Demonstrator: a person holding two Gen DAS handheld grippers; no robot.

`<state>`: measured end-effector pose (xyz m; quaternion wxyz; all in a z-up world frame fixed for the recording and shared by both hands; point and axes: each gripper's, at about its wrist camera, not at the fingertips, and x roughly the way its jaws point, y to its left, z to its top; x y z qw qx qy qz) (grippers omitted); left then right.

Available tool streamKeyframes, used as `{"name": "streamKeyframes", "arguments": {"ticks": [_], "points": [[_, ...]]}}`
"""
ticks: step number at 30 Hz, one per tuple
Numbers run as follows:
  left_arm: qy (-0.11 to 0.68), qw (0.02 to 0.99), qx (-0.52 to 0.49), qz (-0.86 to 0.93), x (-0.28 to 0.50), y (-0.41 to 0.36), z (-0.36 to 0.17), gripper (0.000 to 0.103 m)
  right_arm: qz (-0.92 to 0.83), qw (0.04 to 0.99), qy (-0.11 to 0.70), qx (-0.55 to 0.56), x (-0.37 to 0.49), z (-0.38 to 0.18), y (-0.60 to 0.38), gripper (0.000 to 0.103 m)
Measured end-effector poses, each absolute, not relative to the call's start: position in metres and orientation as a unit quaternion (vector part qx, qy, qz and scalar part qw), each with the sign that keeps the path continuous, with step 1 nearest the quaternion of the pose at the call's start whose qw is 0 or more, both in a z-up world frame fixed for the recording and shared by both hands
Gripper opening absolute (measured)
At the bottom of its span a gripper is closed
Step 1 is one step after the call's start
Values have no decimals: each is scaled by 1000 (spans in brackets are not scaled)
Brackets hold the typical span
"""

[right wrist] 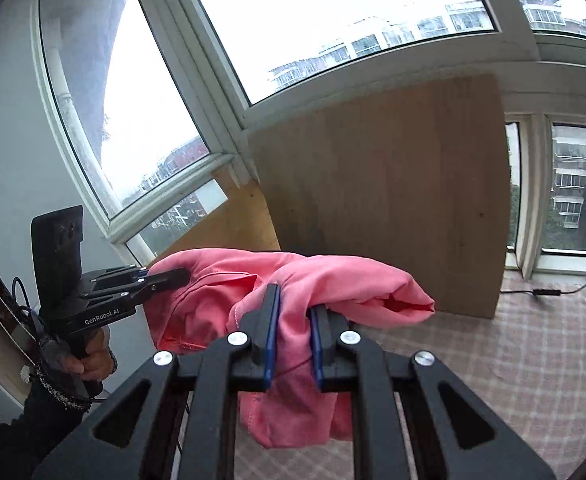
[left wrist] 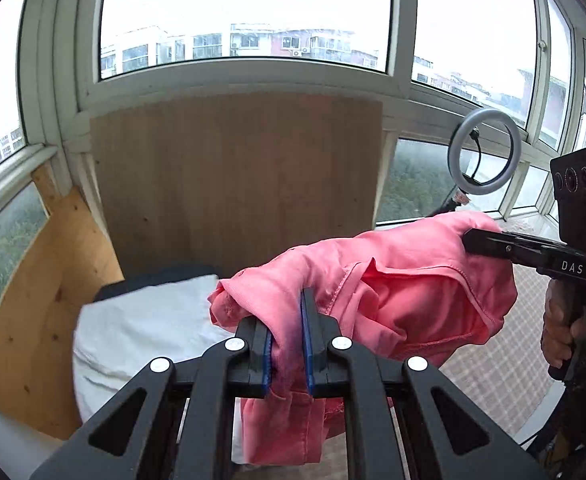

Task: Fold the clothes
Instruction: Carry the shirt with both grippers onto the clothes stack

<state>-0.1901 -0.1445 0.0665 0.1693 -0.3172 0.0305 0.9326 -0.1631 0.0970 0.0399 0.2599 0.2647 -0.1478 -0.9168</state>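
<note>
A pink garment [left wrist: 393, 280] hangs bunched in the air between both grippers. My left gripper [left wrist: 289, 312] is shut on one edge of it, cloth pinched between the blue pads. My right gripper [left wrist: 469, 240] shows at the right of the left wrist view, shut on the other edge. In the right wrist view the pink garment [right wrist: 333, 280] drapes over my right gripper [right wrist: 295, 308], which is shut on it. My left gripper [right wrist: 181, 276] shows at the left there, clamped on the cloth's far edge. The garment's lower part hangs below the fingers.
A white pillow or bedding [left wrist: 141, 328] lies below left. A wooden board [left wrist: 237, 176] leans against the windows behind. A ring light [left wrist: 485, 152] stands at the right. A checked cloth surface [right wrist: 513, 352] spreads below right, with cables [right wrist: 545, 292] by the window.
</note>
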Motion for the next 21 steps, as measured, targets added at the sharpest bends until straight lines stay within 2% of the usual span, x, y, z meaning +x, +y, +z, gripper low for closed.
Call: {"name": "streamKeyframes", "arguments": {"ticks": [3,6,8,10,12,15,16,18,19,21], "points": [[45,149,-309,938,-212,-200,86,11,-912,280,-152,258,-201,58,44,13],[41,132,-339,931,-239,-251,70,11,-904,288,-155,277,-235,52,-4,13],[34,122,-380,916,-256,-279,38,15,-890,285,-164,316,-250,19,-31,13],[47,83,-450,888,-268,-300,-17,27,-857,279,-158,403,-264,-33,-58,15],[63,37,-517,853,-275,-318,-70,26,-814,265,-108,505,-264,-88,-77,16],[51,42,-510,858,-263,-331,-80,26,-815,265,-112,503,-247,-97,-59,17],[49,49,-491,868,-260,-332,-70,31,-819,271,-126,490,-243,-88,-49,19],[47,53,-455,888,-262,-332,-50,42,-837,284,-155,442,-245,-61,-30,37],[47,51,-438,896,-267,-332,-41,45,-850,275,-161,419,-251,-50,-22,53],[49,38,-425,903,-290,-330,-33,47,-869,251,-155,398,-270,-40,-16,55]]}}
